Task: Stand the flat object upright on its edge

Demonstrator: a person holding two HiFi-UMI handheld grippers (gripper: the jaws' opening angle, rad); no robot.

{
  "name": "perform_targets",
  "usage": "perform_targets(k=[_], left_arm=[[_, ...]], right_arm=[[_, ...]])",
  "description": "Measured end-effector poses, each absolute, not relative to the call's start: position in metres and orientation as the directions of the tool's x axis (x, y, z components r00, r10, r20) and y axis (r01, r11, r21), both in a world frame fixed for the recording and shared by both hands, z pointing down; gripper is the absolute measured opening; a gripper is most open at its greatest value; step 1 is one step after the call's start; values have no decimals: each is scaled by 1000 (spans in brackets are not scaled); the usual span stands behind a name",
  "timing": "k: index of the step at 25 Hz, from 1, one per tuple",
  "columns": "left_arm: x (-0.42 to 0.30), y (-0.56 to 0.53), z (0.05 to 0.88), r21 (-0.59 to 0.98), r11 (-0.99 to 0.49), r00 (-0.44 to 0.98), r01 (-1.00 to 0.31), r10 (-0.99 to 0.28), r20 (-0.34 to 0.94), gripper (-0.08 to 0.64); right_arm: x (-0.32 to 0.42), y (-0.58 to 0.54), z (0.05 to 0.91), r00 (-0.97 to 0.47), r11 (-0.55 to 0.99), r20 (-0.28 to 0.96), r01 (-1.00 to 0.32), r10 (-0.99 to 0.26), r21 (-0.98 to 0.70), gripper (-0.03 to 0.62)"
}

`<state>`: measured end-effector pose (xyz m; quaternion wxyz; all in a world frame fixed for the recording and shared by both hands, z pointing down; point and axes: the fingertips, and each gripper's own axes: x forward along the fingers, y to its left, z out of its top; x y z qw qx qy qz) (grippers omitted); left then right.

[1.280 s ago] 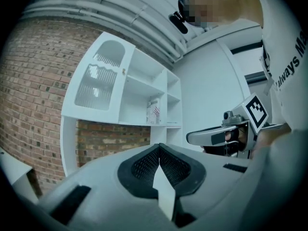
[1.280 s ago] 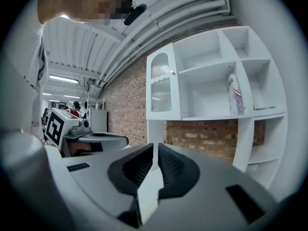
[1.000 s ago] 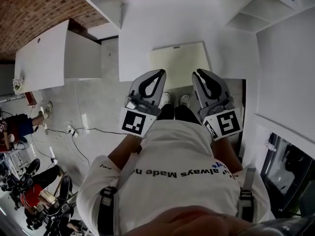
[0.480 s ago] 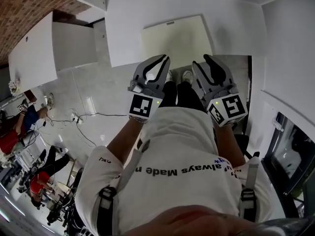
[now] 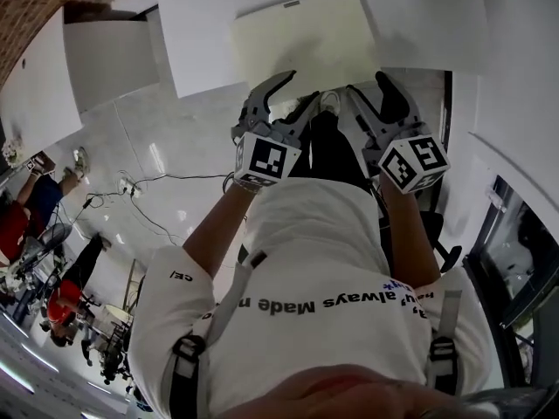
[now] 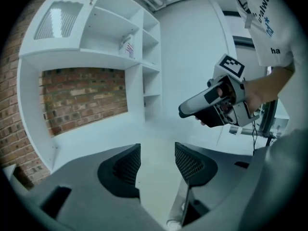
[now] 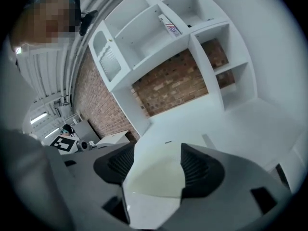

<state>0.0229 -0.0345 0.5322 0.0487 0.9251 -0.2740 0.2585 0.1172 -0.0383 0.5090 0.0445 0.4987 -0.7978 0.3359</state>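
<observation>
Ribbed fingers (image 6: pixel 126 167) of left gripper (image 5: pixel 297 90) and right gripper (image 5: pixel 369 85) opening, empty, near flat pale rectangular board (image 5: pixel 306 42), smooth white table (image 5: pixel 201 42)

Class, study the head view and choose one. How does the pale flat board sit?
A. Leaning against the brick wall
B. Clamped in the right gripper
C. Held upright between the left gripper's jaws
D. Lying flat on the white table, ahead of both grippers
D: the pale flat board lies flat on the white table, while the left gripper and right gripper hover at its near edge, jaws opening with nothing between them.
</observation>
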Motion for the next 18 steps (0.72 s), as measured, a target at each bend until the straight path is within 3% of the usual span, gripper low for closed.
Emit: perform_targets(k=[13, 18], left_arm=[[34, -20, 628, -75, -908, 649, -413, -351, 675, 238], [32, -18, 642, -76, -914, 629, -397, -332, 703, 238]], right_arm=[[151, -7, 614, -429, -58, 509, -720, -746, -692, 281], [147, 5, 657, -466, -174, 490, -570, -737, -803, 293]])
